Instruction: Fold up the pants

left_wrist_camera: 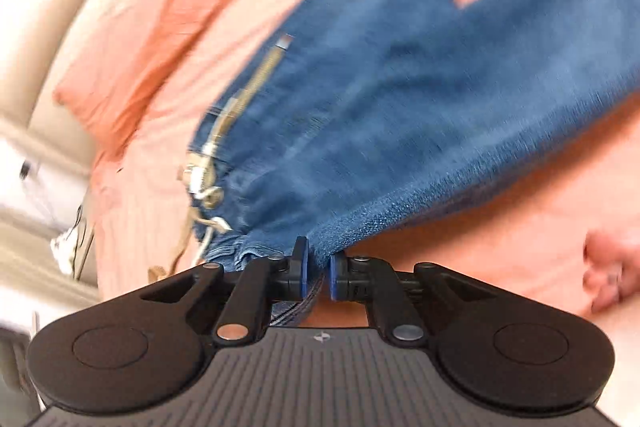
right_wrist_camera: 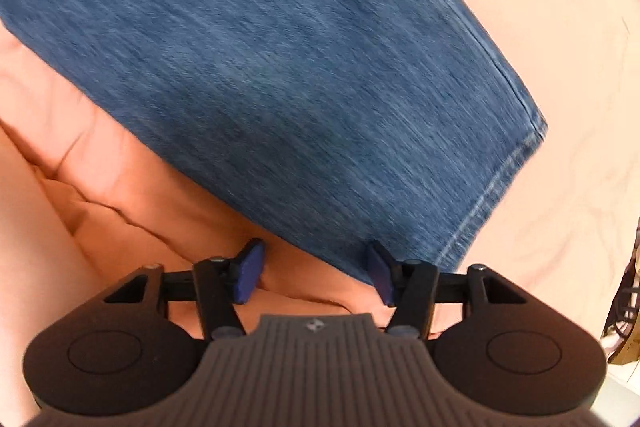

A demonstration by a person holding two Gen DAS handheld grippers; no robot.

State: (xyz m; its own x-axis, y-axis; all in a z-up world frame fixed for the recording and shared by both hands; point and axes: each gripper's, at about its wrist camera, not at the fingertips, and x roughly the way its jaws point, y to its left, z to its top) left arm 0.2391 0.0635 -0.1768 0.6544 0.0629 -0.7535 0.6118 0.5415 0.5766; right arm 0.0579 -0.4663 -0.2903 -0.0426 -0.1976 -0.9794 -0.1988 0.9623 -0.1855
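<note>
Pants [left_wrist_camera: 380, 115] lie spread on the peach bed [left_wrist_camera: 500, 247], and we judge we are taking hold for the first fold. Our left gripper [left_wrist_camera: 318, 273] has its jaws clenched on the near waist edge. Our right gripper [right_wrist_camera: 316, 273] hovers with jaws released, the leg hem just beyond; next it must close there and lift together.

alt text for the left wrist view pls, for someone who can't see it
The left gripper is shut on the waist edge of blue jeans, which stretch away over a salmon-pink bedsheet. The open zipper runs along the jeans' left side, and the picture is blurred.
</note>
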